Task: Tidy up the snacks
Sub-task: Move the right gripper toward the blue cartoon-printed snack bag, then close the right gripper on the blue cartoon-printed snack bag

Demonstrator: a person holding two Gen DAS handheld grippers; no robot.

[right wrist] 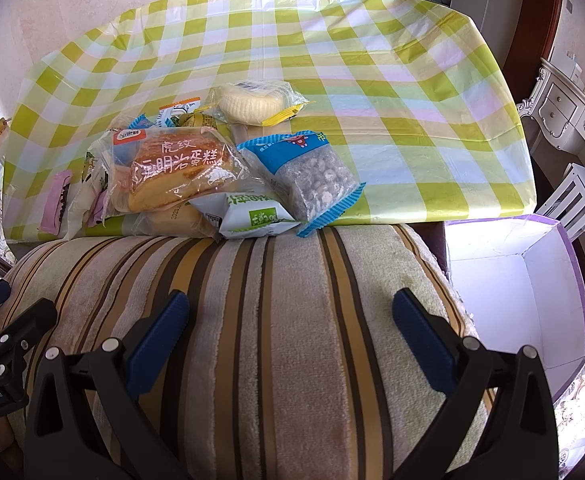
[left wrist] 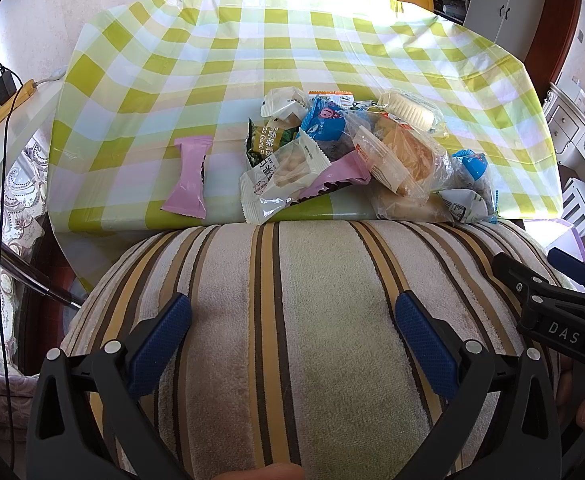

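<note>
1. Green-and-white checked tablecloth [right wrist: 372,60] covers the table ahead of me; a striped cushion [right wrist: 292,320] lies beneath both tools.
2. My left gripper [left wrist: 292,330] and right gripper [right wrist: 290,326] stand fully spread, holding nothing, angled down over the cushion.
3. Further out, the snack pile [left wrist: 352,152] crowds the near table edge; one pink packet [left wrist: 188,178] lies apart to its left.
4. An open box [right wrist: 532,280] waits at my right, below table level.
5. Risk, as I judge it: slick overlapping wrappers, so one pinch may drag neighbours off the edge.
</note>
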